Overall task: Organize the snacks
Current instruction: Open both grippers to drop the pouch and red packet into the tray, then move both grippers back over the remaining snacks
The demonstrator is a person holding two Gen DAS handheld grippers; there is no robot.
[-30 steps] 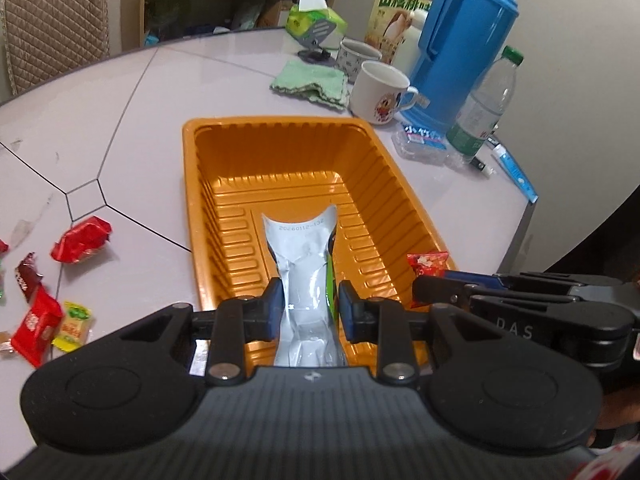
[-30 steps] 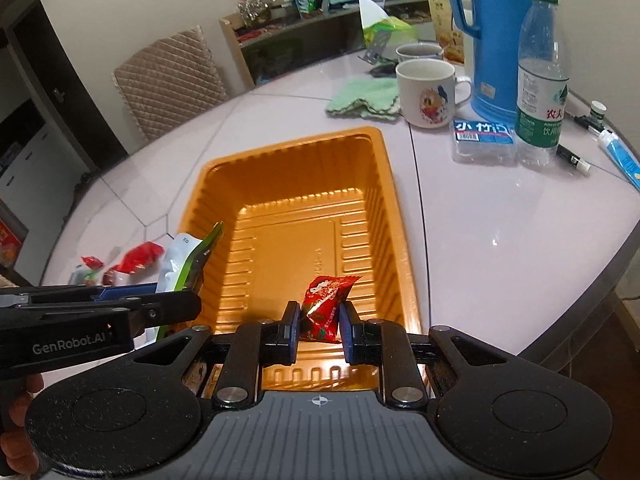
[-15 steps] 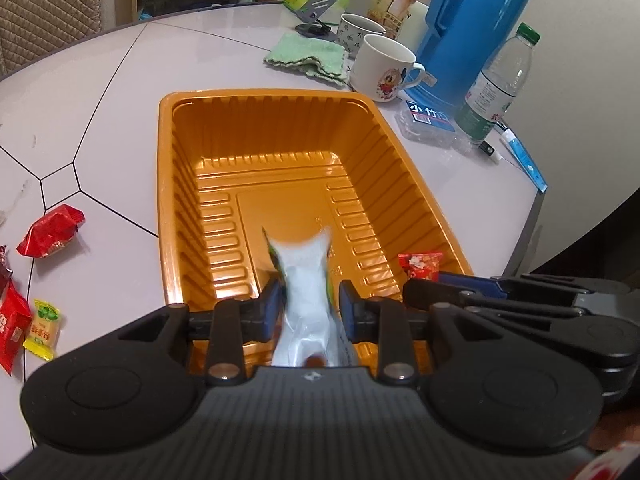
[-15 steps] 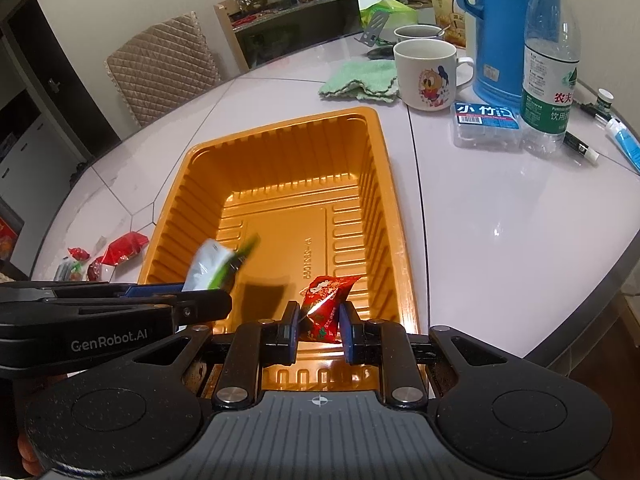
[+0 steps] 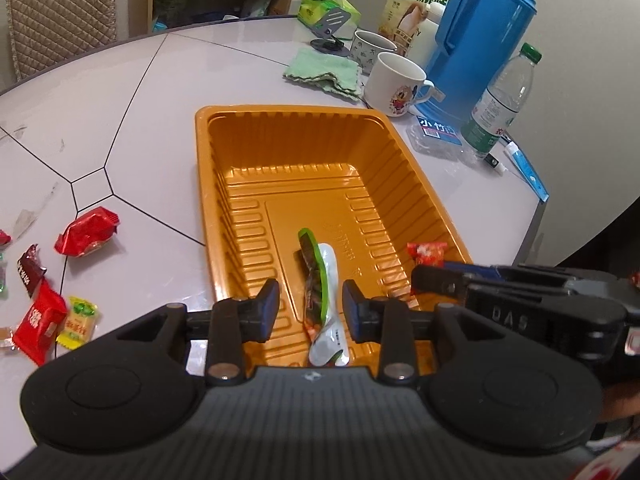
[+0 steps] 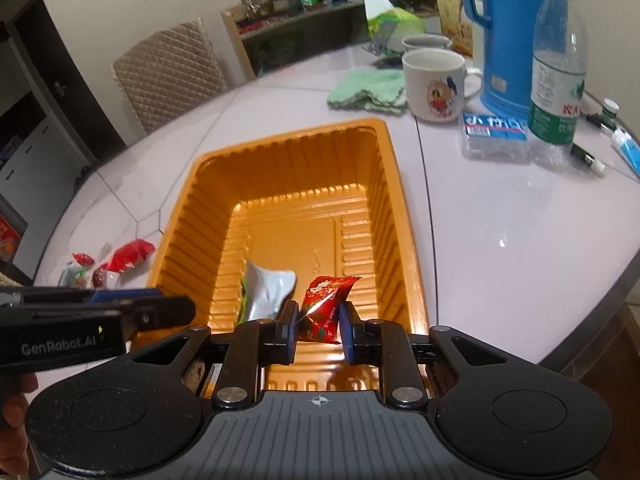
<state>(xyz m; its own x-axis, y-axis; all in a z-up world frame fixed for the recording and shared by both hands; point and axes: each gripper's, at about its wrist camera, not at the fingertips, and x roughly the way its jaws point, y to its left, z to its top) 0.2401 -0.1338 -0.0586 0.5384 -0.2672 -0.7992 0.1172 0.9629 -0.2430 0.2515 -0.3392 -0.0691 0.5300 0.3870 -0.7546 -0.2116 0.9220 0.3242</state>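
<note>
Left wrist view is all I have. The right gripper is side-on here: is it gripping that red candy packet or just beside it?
Observer: Gripping. In the right wrist view the right gripper has both pads against the red candy packet, held over the near end of the orange tray.
Operator: And the silver-green pouch I see edge-on between the left gripper's open fingers?
Observer: From the right wrist view, the silver-green pouch is down inside the tray by its left wall, silver face showing, clear of the left gripper's fingers.
</note>
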